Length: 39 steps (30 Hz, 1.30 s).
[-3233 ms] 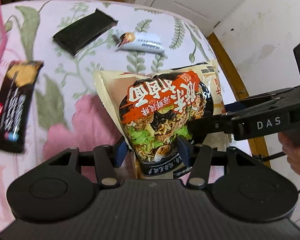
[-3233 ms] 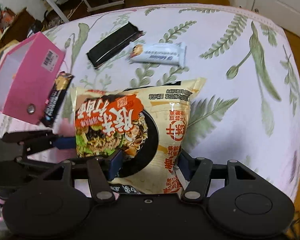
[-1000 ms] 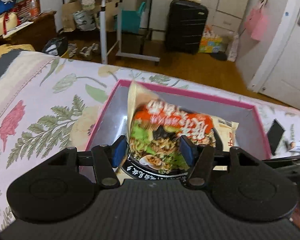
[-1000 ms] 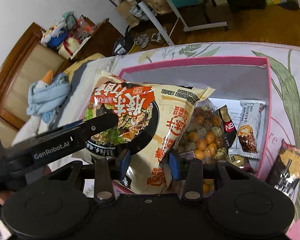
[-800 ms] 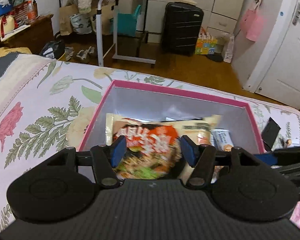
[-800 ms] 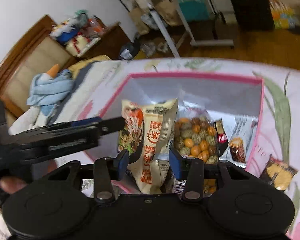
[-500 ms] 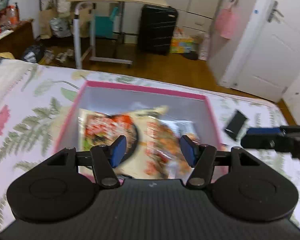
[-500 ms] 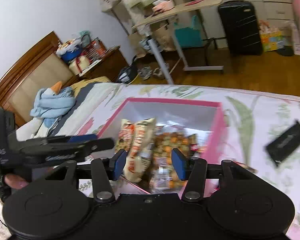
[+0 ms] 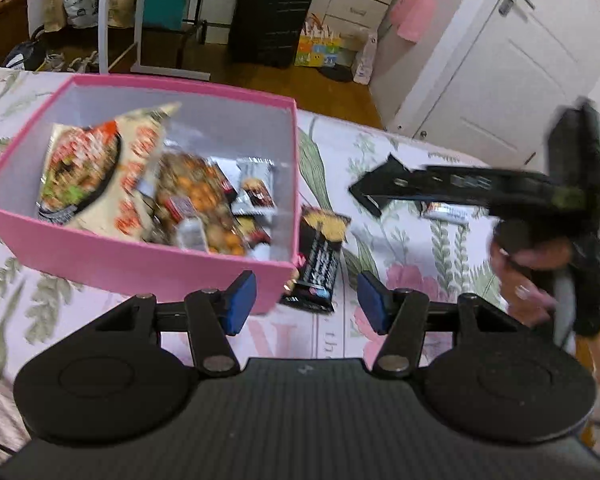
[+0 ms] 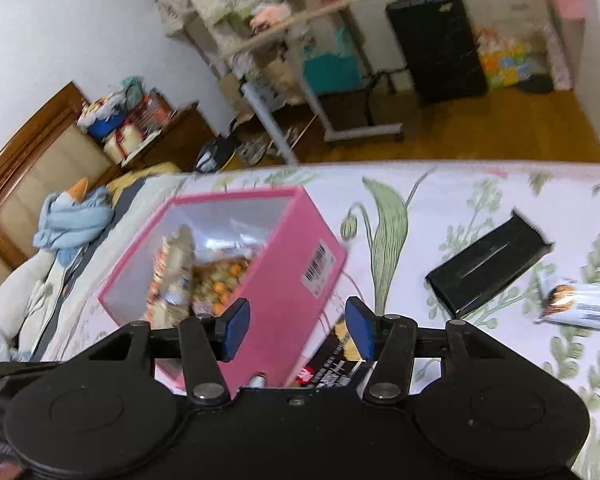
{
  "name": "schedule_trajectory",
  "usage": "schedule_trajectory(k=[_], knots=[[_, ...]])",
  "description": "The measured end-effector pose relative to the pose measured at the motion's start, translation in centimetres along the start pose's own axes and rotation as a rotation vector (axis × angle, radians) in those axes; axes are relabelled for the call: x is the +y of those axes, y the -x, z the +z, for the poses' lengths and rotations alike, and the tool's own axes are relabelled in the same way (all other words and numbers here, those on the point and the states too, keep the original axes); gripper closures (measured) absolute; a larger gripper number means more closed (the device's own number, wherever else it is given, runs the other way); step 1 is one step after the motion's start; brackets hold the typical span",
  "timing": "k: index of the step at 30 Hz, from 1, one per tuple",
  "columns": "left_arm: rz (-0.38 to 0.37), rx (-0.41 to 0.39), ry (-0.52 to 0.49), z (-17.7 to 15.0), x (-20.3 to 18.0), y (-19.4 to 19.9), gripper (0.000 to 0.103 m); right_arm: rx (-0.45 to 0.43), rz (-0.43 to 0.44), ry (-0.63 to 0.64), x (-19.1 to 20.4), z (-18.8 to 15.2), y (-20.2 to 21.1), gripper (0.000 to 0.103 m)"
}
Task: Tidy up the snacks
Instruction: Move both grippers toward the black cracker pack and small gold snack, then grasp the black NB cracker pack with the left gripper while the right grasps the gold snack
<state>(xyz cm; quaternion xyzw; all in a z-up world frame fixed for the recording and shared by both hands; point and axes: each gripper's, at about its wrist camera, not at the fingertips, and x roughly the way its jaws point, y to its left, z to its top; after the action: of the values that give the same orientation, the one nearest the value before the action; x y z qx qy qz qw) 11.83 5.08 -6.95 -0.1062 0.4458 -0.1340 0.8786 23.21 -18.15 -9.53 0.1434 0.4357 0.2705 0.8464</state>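
The pink box (image 9: 132, 260) stands on the floral bed sheet and holds the noodle packet (image 9: 96, 176), a bag of orange nuts (image 9: 196, 200) and small bars. It also shows in the right wrist view (image 10: 292, 280). A black and yellow snack bar (image 9: 320, 256) lies just right of the box. A black packet (image 10: 488, 268) and a white bar (image 10: 580, 308) lie further right. My left gripper (image 9: 306, 300) is open and empty near the box's front right corner. My right gripper (image 10: 296, 328) is open and empty, above the box's right side; it shows as a blur in the left wrist view (image 9: 480, 192).
The bed edge runs along the far side, with wooden floor, a black suitcase (image 9: 270, 16) and a rolling desk (image 10: 300, 60) beyond. A blue cloth (image 10: 72, 224) and pillows lie at the left by the headboard. A white door (image 9: 512, 64) is at the right.
Both grippers let go of the noodle packet, which now lies in the pink box. Both have pulled back and swung right, open and empty.
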Motion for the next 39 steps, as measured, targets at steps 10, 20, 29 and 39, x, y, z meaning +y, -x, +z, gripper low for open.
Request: schedule_trajectory(k=[10,20,29,39], knots=[[-0.026,0.031,0.081,-2.8,-0.7,-6.0,0.048,0.097,-0.031,0.151,-3.1,-1.0,-7.2,0.047],[-0.027,0.037,0.201,-4.4,0.6,-10.4,0.048,0.148,0.032,0.152,-4.0,-2.5,-6.9,0.074],[0.092,0.07,0.161,-4.6,0.9,-10.7,0.044,0.193,0.035,0.168,-3.6,-4.8,-4.9,0.073],[0.121,0.061,0.105,-5.1,-0.2,-11.0,0.042,0.268,-0.005,0.124,-2.9,-4.3,-6.2,0.068]])
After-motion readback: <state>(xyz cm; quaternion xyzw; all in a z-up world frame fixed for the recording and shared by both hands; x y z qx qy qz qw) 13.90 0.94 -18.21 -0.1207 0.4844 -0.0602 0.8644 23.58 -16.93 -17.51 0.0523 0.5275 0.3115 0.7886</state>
